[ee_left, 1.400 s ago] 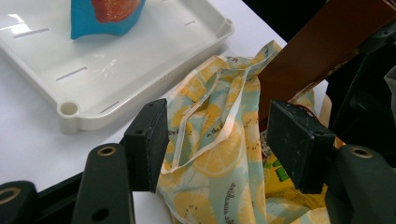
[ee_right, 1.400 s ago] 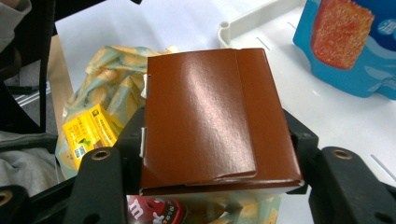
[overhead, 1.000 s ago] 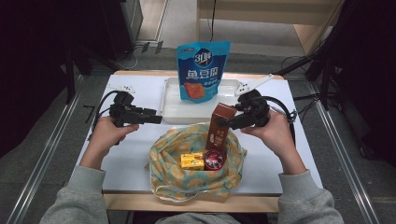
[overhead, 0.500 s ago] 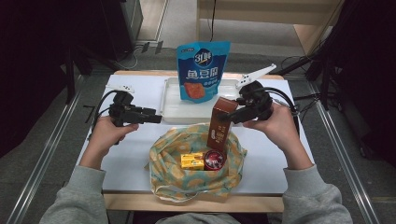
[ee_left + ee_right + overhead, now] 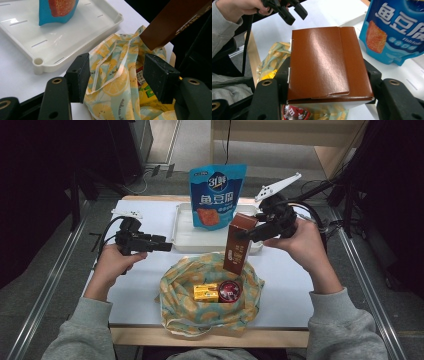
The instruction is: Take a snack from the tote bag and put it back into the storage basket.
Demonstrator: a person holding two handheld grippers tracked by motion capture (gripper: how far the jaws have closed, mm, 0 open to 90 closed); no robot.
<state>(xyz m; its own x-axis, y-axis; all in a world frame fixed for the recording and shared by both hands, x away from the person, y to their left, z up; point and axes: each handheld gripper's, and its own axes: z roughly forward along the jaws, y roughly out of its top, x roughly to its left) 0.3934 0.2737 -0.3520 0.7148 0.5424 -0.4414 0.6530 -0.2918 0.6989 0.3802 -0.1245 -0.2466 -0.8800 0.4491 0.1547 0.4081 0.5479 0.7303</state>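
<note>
Gripping brown box [image 5: 239, 244], right gripper [image 5: 245, 234] above bag [image 5: 175, 292] holding yellow box [image 5: 206, 292], can [image 5: 230, 291]; left gripper [image 5: 167, 246] wide, empty; pouch [image 5: 216, 195] in tray [image 5: 182, 232].

We hold our left hand-held gripper [image 5: 165, 245] low and level, its jaws standing apart with nothing pressed between them. Our right hand-held gripper [image 5: 243, 234] is raised higher, pointing toward the left one, its jaws clamped against something wide. Both forearms reach forward in grey sleeves.

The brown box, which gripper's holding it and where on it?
The right gripper holds the brown box by its two narrow sides near the top end.
</note>
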